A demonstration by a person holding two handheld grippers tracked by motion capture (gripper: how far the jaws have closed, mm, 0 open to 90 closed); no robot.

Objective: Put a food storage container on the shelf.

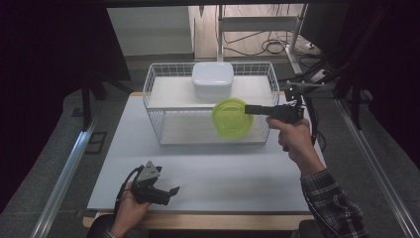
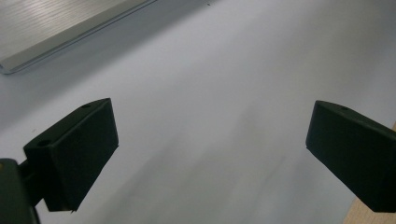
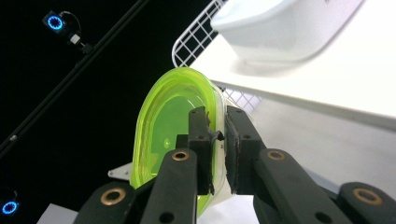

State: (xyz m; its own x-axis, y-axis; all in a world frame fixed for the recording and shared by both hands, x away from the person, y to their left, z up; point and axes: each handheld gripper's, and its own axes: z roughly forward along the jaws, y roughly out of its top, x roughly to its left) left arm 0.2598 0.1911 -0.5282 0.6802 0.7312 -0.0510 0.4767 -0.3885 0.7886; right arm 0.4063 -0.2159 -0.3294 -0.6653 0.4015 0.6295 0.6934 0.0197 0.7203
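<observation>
A translucent lime-green round lid hangs on edge in the air in front of the white wire rack. My right gripper is shut on the lid's right rim. In the right gripper view the green lid stands clamped between the two black pads, with my right gripper close under the rack's upper shelf. A white lidded container sits on that upper shelf, also seen as the white container. My left gripper rests low at the table's front left; my left gripper stands open over bare tabletop.
The white table has free room in front of the rack. The rack's lower shelf is bare behind the lid. An aluminium rail runs along the table's left side, another along the right. Cables lie on the floor behind.
</observation>
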